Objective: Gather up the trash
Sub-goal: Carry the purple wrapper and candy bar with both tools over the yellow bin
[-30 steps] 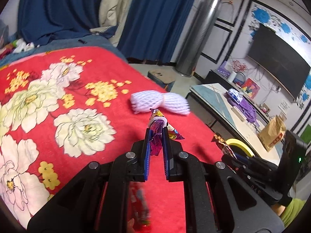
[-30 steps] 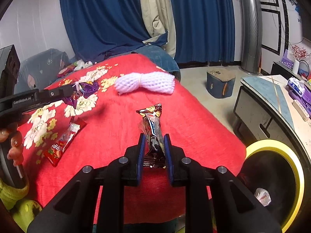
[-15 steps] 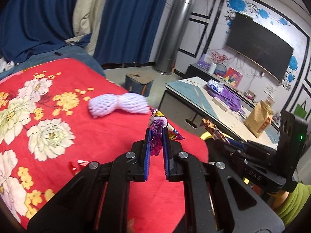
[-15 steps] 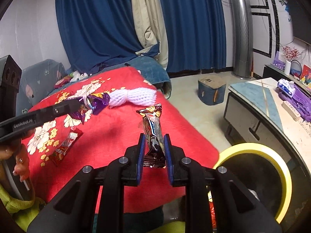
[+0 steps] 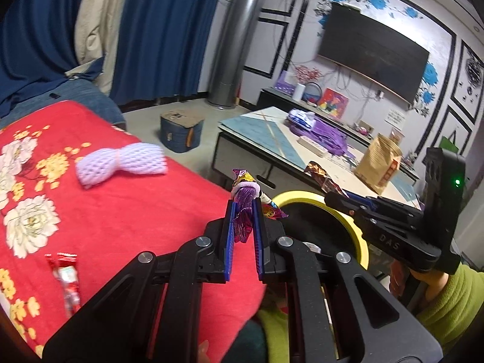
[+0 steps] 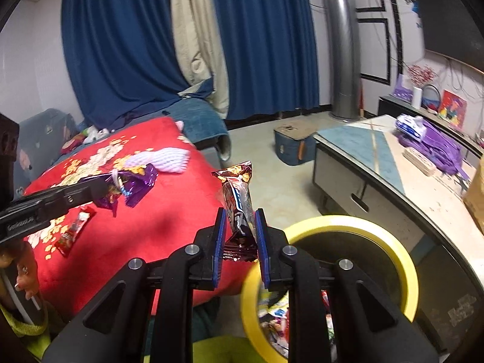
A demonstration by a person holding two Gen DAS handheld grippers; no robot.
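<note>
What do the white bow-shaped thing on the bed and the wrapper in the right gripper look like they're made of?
White bow-shaped thing: probably soft foam netting, matte, with an open mesh pattern, pinched at the middle. Wrapper in the right gripper: glossy plastic or foil film, dark brown, showing bright glare and crimped ends.

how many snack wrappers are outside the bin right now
3: a purple foil wrapper in the left claw, a dark brown bar wrapper in the right claw, a red sachet on the red floral blanket. Others may be hidden.
</note>
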